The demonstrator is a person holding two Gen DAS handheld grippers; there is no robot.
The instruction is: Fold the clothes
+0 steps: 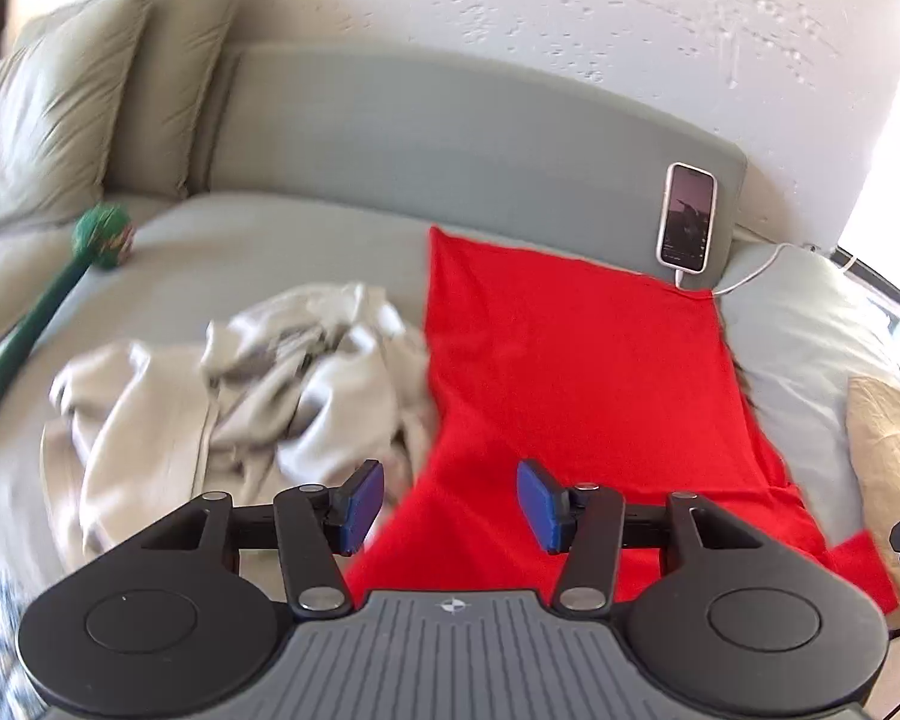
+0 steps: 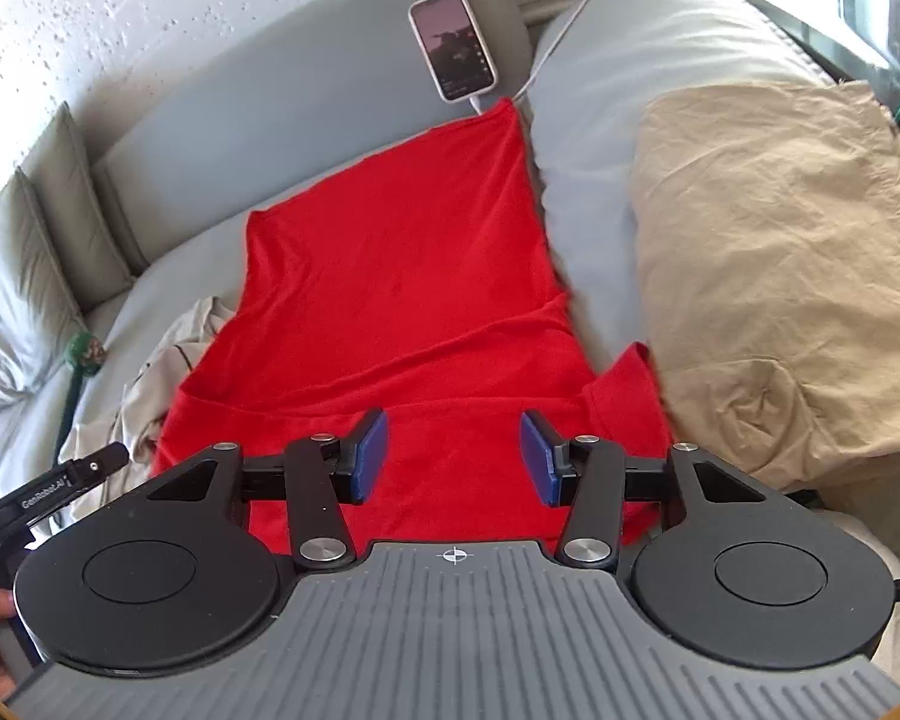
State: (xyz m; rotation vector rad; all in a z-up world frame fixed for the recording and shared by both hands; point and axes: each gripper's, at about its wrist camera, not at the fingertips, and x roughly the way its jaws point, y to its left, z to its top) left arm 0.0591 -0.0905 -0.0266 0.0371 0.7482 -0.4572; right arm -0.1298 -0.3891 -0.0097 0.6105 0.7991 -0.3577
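Two grippers, both empty. Left gripper (image 1: 450, 504): blue pads spread apart, nothing between them, hovering over the near left edge of the red knit shirt (image 1: 570, 360). Right gripper (image 2: 455, 456): pads likewise spread, nothing pinched, over the near hem area of the same shirt (image 2: 390, 252).

Red shirt lies spread lengthwise on the grey-green sofa seat (image 1: 258, 240), running away from both grippers toward the backrest, mostly flat. One sleeve (image 2: 624, 384) sticks out to the right, just beside the right gripper. A shallow crease crosses the cloth beyond the right pads.

Judgement: the garment looks laid out, with the fold itself not yet made. To do it well, pinch only the top layer at two matching corners, lift evenly, keep the edges parallel, and tuck the stray sleeve inward first.

Surroundings: crumpled beige garment (image 1: 240, 384) touching the shirt's left edge; tan cloth (image 2: 780, 276) to the right; white phone on a cable (image 1: 687, 216) propped at the far corner, close enough to snag.
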